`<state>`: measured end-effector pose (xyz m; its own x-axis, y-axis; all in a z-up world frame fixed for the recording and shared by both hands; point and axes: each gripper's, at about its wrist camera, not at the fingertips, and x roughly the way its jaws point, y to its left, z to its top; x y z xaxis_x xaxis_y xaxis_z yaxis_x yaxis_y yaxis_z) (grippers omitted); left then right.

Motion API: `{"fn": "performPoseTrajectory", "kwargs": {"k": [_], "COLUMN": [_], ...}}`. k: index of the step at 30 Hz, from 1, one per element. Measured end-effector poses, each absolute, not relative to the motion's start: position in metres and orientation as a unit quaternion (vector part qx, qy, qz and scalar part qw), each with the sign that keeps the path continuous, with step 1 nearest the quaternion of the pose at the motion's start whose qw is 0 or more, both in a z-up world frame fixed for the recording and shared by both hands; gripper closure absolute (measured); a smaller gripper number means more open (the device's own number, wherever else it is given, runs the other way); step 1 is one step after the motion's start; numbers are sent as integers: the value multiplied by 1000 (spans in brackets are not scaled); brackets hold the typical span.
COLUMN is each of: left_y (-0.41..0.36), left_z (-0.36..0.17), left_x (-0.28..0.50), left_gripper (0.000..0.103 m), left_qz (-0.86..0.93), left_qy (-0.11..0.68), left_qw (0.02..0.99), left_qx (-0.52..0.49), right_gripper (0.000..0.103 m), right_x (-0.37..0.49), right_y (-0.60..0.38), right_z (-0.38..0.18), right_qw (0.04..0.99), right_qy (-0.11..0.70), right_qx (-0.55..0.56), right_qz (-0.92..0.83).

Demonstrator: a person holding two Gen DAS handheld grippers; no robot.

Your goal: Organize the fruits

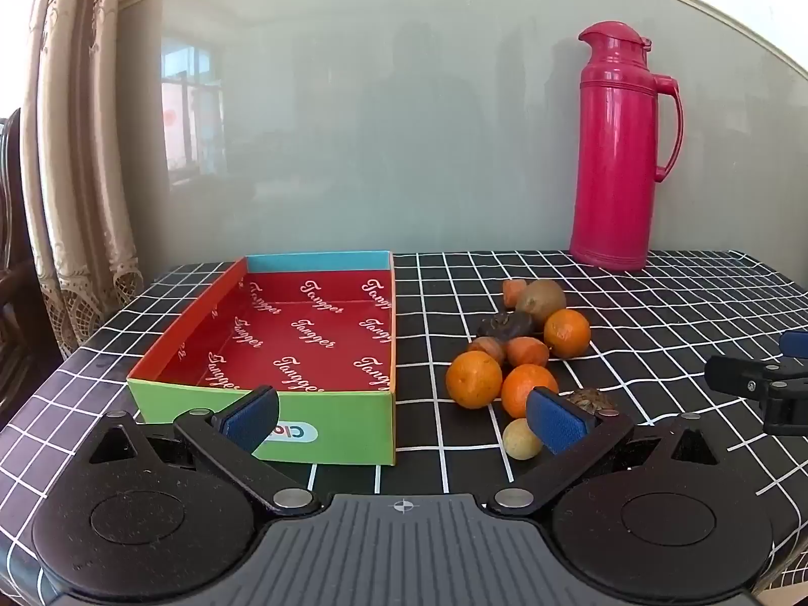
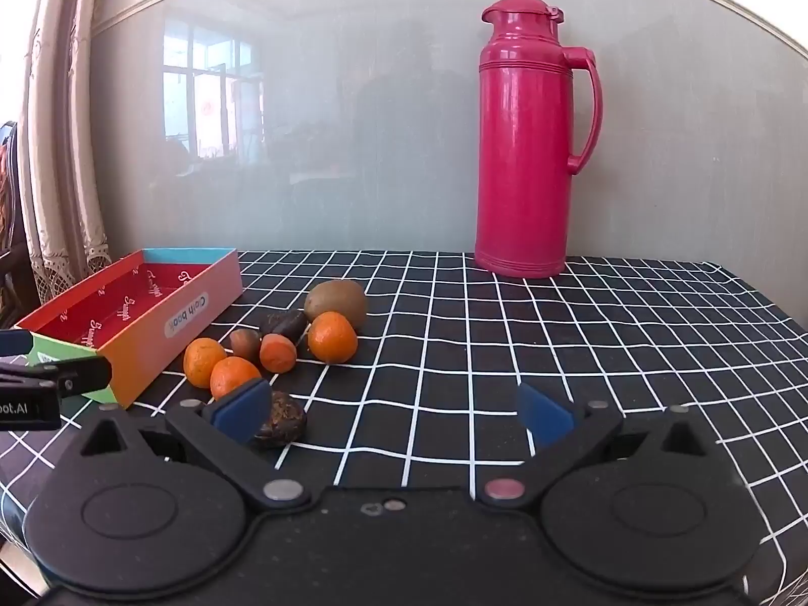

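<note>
A colourful open box (image 1: 283, 338) with a red printed inside lies empty on the checked tablecloth, also seen at the left as the box (image 2: 151, 323). Right of it sits a cluster of fruit: several oranges (image 1: 473, 380) (image 2: 332, 337), a kiwi (image 1: 541, 299) (image 2: 336, 302), small orange pieces, dark brown fruits (image 2: 280, 419) and a pale yellow ball (image 1: 522, 438). My left gripper (image 1: 404, 421) hovers open before the box's near right corner. My right gripper (image 2: 394, 416) is open too, over bare cloth right of the fruit, nothing between its fingers.
A tall pink thermos jug (image 1: 618, 151) (image 2: 530, 146) stands at the back against a glossy grey wall panel. A curtain (image 1: 76, 177) hangs at the left past the table's edge. The black checked tablecloth (image 2: 606, 353) stretches away to the right.
</note>
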<state>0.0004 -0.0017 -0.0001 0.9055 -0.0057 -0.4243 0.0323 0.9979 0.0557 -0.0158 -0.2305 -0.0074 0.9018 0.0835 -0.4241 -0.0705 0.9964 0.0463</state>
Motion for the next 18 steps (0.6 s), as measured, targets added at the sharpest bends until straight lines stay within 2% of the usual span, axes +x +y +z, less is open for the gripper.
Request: {"fn": "performPoseTrajectory", "kwargs": {"k": [18], "left_y": [2], "left_z": [0], "left_x": [0], "left_gripper": [0], "left_qz": [-9], "left_qy": [217], "left_qw": [976], "left_qx": [28], "right_gripper": [0], "right_x": [-14], "right_y": [-229], "right_z": [-7], "right_qw": [975], "right_qy": [220], "right_qx": [8], "right_qz": [42]}}
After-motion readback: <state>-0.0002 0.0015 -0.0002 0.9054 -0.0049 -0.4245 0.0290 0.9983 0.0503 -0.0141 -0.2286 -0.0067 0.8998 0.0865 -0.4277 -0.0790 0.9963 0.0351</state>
